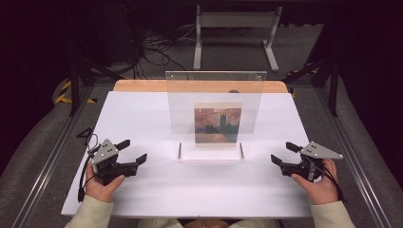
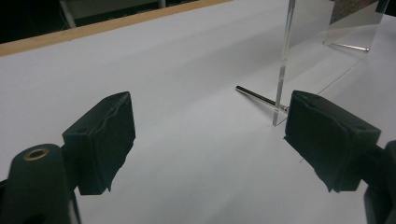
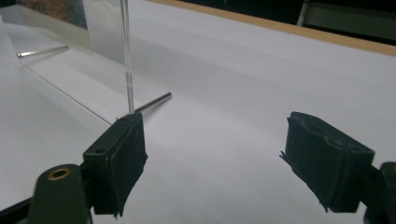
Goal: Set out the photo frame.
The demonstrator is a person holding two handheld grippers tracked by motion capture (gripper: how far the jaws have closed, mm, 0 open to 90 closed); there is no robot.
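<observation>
Bright white table (image 1: 142, 118), dark bkgd, tool views maybe soft.

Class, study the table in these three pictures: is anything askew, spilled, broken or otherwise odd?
Nothing stands out. The clear acrylic picture stand sits upright and square on the white table, with the small sunset painting straight inside it. The left claw and right claw rest open on either side.
</observation>
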